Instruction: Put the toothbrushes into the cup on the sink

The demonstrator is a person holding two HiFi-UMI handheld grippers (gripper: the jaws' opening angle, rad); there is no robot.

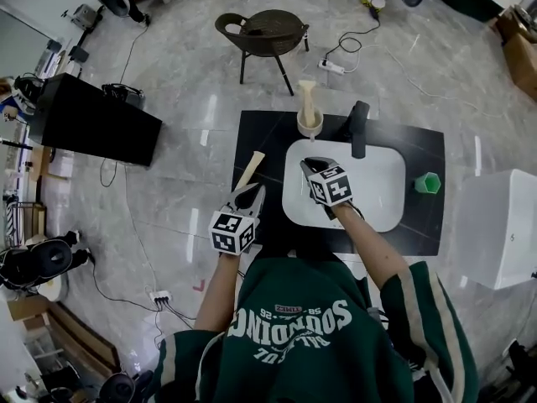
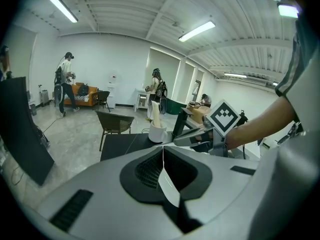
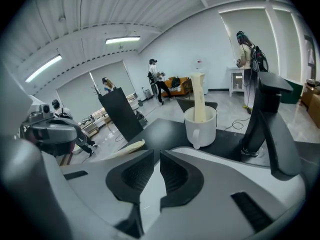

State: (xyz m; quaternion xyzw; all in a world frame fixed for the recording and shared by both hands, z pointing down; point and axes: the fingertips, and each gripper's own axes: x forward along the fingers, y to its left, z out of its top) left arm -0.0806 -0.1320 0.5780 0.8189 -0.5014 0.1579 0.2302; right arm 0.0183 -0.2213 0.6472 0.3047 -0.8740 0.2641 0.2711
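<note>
A white cup (image 1: 310, 125) stands on the black counter (image 1: 422, 151) behind the white basin (image 1: 379, 193), with one cream toothbrush (image 1: 308, 96) upright in it. A second cream toothbrush (image 1: 250, 170) lies flat at the counter's left edge. My left gripper (image 1: 252, 193) hovers just short of that brush's near end, jaws shut, nothing seen between them. My right gripper (image 1: 313, 165) hangs over the basin's left part, below the cup, jaws almost together and empty. In the right gripper view the cup (image 3: 200, 124) is straight ahead and the lying toothbrush (image 3: 125, 146) is to its left.
A black faucet (image 1: 359, 128) rises right of the cup. A green cup (image 1: 428, 183) sits on the counter's right end. A white cabinet (image 1: 502, 225) stands to the right, a black panel (image 1: 92, 121) to the left, a dark chair (image 1: 268, 33) behind.
</note>
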